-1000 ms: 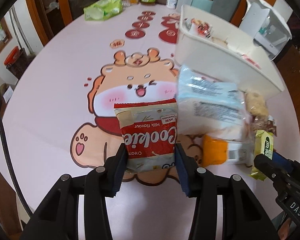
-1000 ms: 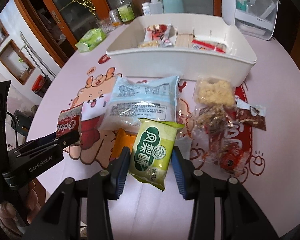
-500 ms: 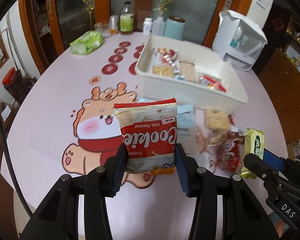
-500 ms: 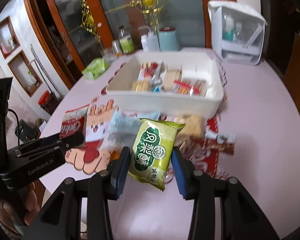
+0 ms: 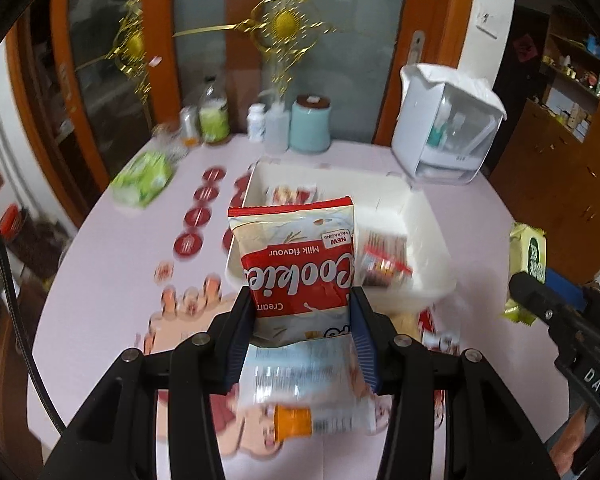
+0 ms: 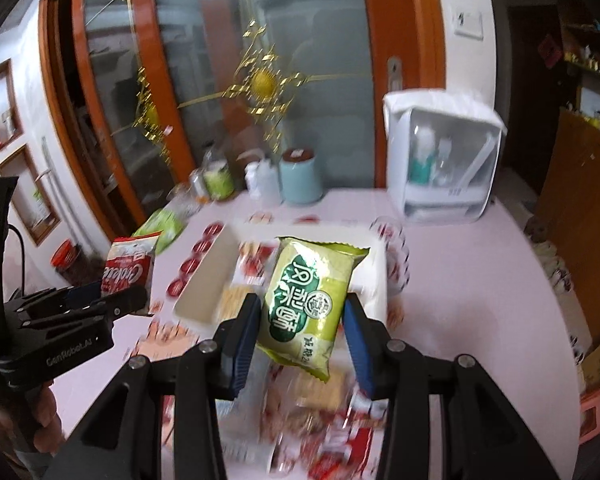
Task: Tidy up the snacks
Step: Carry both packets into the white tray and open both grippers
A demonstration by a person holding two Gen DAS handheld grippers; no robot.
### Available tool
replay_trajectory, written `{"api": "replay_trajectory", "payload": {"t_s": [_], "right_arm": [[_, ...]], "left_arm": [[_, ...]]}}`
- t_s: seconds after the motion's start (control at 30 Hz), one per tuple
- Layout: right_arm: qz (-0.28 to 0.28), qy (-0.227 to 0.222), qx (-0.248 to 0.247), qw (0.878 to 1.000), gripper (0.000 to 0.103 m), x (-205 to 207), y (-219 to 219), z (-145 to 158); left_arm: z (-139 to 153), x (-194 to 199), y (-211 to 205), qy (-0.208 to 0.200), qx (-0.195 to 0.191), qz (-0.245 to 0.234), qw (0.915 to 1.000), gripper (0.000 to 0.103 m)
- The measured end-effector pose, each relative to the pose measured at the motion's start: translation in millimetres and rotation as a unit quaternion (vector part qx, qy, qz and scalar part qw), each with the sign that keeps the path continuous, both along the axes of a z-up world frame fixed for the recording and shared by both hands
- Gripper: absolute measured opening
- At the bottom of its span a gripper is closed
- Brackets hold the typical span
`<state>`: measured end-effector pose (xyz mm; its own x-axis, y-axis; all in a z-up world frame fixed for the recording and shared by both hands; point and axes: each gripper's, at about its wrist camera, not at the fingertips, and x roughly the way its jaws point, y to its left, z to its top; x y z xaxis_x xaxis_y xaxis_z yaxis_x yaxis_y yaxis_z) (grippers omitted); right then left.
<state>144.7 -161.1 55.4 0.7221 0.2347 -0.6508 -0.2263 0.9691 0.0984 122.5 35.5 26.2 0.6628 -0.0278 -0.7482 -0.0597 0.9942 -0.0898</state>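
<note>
My left gripper (image 5: pixel 302 312) is shut on a red and white cookie packet (image 5: pixel 298 256), held up in the air in front of the white bin (image 5: pixel 428 220). My right gripper (image 6: pixel 300 320) is shut on a green snack packet (image 6: pixel 310 300), held above the near side of the white bin (image 6: pixel 204 284). The bin holds several snacks. The green packet also shows at the right edge of the left wrist view (image 5: pixel 526 256), and the cookie packet at the left of the right wrist view (image 6: pixel 130 268). A pale blue packet (image 5: pixel 300 380) lies on the table below my left gripper.
Loose snack packets (image 6: pixel 320 420) lie on the pink table (image 5: pixel 112 280) before the bin. A white dispenser box (image 5: pixel 448 128), a teal canister (image 5: pixel 311 124), bottles (image 5: pixel 214 116) and a green wipes pack (image 5: pixel 142 178) stand at the back.
Both grippers have risen and moved forward toward the bin, each carrying its packet. The table and loose snacks have dropped lower in both views.
</note>
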Motion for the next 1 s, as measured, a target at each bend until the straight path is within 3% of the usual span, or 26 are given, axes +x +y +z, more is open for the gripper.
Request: {"api": "replay_trajectory", "payload": {"t_s": [0.3, 0.7, 0.87, 0.9, 0.93, 0.97, 1.0], "right_arm": [[-0.047, -0.017, 0.005, 0.999, 0.042, 77, 5, 10], [-0.065, 0.04, -0.012, 0.997, 0.043, 137, 15, -41], [-0.057, 0.093, -0.012, 0.994, 0.045, 152, 21, -71], [-0.052, 0.105, -0.004, 0.993, 0.05, 153, 20, -76], [-0.047, 0.119, 0.007, 0.992, 0.053, 155, 20, -83], [-0.046, 0.122, 0.01, 0.991, 0.06, 155, 20, -85], [-0.047, 0.121, 0.01, 0.992, 0.063, 153, 20, -87]], "left_arm": [[24, 92, -2, -0.035, 0.019, -0.025, 0.9989, 0.045], [-28, 156, -6, 0.011, 0.017, -0.041, 0.999, 0.045], [-49, 170, -8, 0.03, 0.024, -0.042, 0.9984, 0.046], [-53, 171, -9, 0.035, 0.024, -0.043, 0.9982, 0.047], [-57, 174, -9, 0.041, 0.024, -0.044, 0.9979, 0.052], [-61, 176, -10, 0.048, 0.024, -0.043, 0.9976, 0.071], [-66, 178, -10, 0.055, 0.023, -0.042, 0.9973, 0.082]]}}
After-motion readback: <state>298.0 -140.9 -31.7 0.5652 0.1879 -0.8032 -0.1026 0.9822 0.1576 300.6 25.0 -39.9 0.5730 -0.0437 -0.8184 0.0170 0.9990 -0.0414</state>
